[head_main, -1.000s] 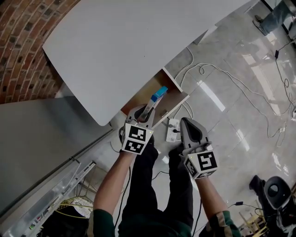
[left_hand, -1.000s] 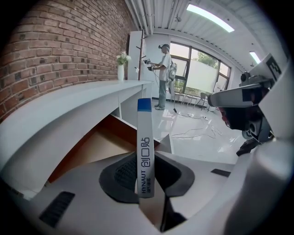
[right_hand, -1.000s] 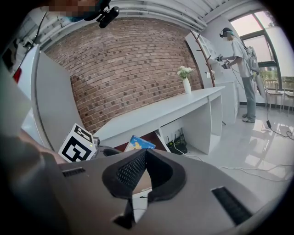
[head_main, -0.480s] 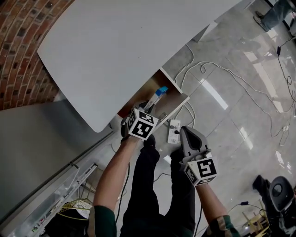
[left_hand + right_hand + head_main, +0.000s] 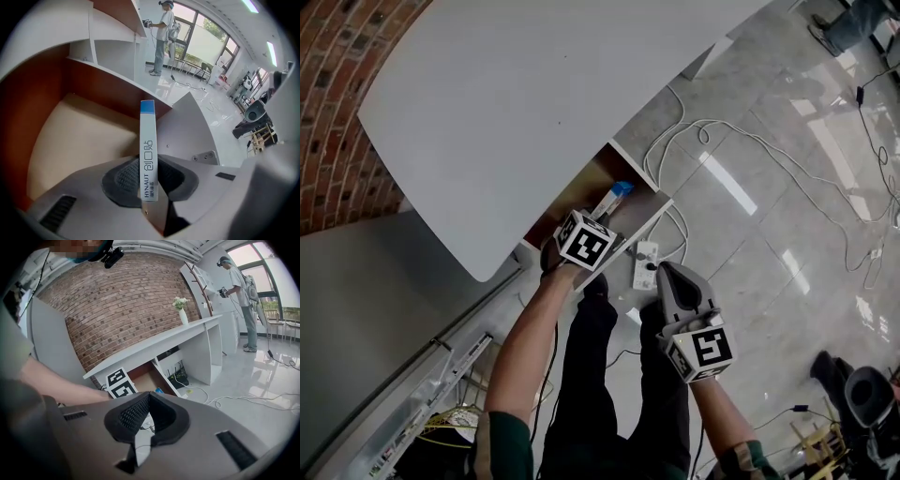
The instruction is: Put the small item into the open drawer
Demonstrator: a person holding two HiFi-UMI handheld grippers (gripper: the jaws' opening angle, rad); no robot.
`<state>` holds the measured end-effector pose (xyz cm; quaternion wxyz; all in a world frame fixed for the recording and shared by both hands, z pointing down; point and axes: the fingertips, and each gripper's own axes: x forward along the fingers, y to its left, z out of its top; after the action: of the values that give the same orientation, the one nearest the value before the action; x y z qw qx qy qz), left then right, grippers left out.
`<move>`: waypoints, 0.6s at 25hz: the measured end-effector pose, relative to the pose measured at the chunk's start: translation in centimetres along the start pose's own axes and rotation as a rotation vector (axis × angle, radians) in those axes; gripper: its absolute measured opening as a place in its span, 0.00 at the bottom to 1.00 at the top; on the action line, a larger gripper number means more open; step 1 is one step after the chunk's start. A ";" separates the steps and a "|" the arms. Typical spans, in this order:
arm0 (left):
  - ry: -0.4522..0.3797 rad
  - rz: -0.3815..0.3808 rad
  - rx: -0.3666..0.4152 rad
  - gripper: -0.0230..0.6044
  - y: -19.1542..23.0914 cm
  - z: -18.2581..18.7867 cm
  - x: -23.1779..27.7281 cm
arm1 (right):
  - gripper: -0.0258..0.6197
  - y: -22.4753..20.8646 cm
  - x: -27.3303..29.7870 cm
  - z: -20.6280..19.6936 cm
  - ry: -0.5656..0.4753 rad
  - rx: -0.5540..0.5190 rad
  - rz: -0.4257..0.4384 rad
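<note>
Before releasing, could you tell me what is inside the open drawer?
Only a bare beige floor shows in the drawer, with the small box in the left gripper pointing in. The gripper covers the near part.

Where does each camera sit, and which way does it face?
Head view: on the person's head, looking steeply down at the white desk, open drawer, left tool, right tool; forearms and legs show.
Left gripper view: on the left tool, looking along its jaws into the drawer; they clamp a slim box.
Right gripper view: on the right tool, facing the desk and brick wall; its closed, empty jaws and the left forearm show.
Shared: the drawer appears in all three.
</note>
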<state>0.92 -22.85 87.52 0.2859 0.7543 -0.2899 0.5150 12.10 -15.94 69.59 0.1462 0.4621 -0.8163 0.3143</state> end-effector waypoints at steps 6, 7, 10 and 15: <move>0.039 -0.006 0.015 0.18 0.3 -0.6 1.2 | 0.08 -0.4 0.3 0.1 0.001 0.016 -0.012; 0.042 -0.008 0.014 0.18 0.2 -0.8 1.5 | 0.08 -0.5 0.3 0.0 0.006 0.020 -0.016; 0.057 -0.008 0.026 0.18 0.0 -1.1 2.1 | 0.08 -0.8 0.3 -0.5 0.011 0.036 -0.023; 0.050 0.019 0.043 0.18 0.7 -0.1 2.0 | 0.08 -0.8 0.4 -0.8 0.009 0.033 -0.018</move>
<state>0.94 -23.55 89.51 0.2721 0.7444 -0.2786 0.5424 12.50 -15.97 70.75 0.1451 0.4701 -0.8063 0.3284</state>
